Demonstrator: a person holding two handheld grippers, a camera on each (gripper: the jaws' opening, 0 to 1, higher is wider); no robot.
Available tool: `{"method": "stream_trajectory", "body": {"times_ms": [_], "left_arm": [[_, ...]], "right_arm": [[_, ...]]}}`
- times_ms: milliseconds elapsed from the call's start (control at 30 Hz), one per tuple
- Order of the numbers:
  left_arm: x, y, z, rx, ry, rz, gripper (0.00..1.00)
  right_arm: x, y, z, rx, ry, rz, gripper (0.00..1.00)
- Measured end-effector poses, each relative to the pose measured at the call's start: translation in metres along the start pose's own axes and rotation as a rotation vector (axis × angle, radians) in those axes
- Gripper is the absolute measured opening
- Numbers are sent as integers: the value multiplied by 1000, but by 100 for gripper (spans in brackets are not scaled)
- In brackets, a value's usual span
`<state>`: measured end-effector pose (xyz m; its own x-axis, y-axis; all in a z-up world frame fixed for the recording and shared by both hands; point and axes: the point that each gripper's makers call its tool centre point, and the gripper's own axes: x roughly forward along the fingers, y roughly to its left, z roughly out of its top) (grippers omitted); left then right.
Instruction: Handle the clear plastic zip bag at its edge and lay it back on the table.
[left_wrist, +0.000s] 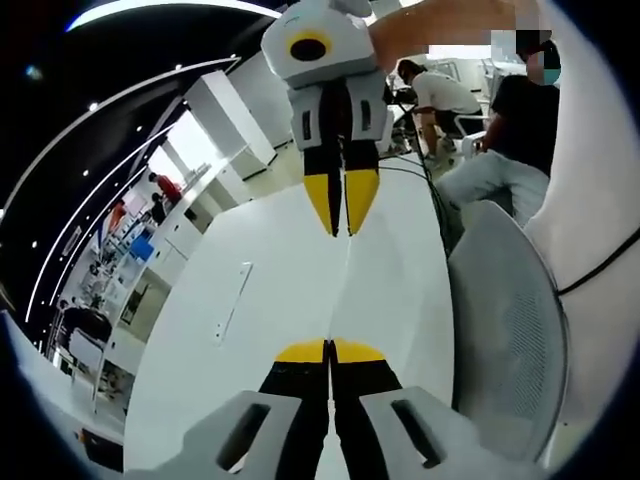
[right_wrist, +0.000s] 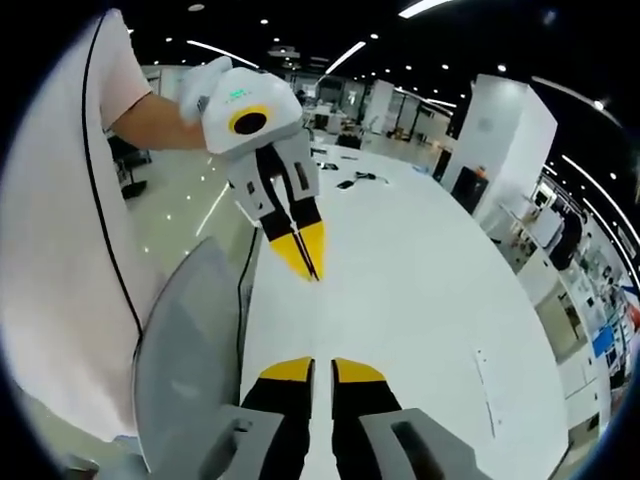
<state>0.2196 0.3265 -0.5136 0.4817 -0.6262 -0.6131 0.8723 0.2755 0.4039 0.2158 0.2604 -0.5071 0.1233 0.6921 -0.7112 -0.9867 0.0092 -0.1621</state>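
Observation:
My left gripper (left_wrist: 330, 347) has its yellow-tipped jaws pressed together over the white table (left_wrist: 270, 270). Facing it tip to tip hangs my right gripper (left_wrist: 341, 222), jaws nearly touching. A faint straight line joins the two pairs of tips. It looks like the clear zip bag (left_wrist: 340, 290) seen edge-on and pulled taut between them. In the right gripper view my right gripper (right_wrist: 322, 367) points at the left gripper (right_wrist: 311, 268), which a person's hand holds above the table (right_wrist: 420, 300). The bag itself is almost invisible there.
A grey mesh chair (left_wrist: 510, 330) stands at the table's edge beside the person in white holding the grippers; the chair (right_wrist: 195, 350) appears again on the left. A thin narrow strip (left_wrist: 232, 300) lies flat on the table. People (left_wrist: 520, 120) sit beyond the far end.

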Motion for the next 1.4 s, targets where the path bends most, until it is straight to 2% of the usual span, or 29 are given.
{"method": "stream_trajectory", "body": {"times_ms": [267,600,1033,1400], "left_arm": [[0,-1,2,-10,-4,4,0],[0,2,5,-17,-9,17,0],[2,5,6,-18,-16,19,0],[4,4,6,-17,-19,10,0]], "right_arm": [[4,6,4,29,-9,40,2],[7,12,5,18,11,81,2],[9,12,0,13,46,96,1],[7,13,4,16,41,102,2]]}}
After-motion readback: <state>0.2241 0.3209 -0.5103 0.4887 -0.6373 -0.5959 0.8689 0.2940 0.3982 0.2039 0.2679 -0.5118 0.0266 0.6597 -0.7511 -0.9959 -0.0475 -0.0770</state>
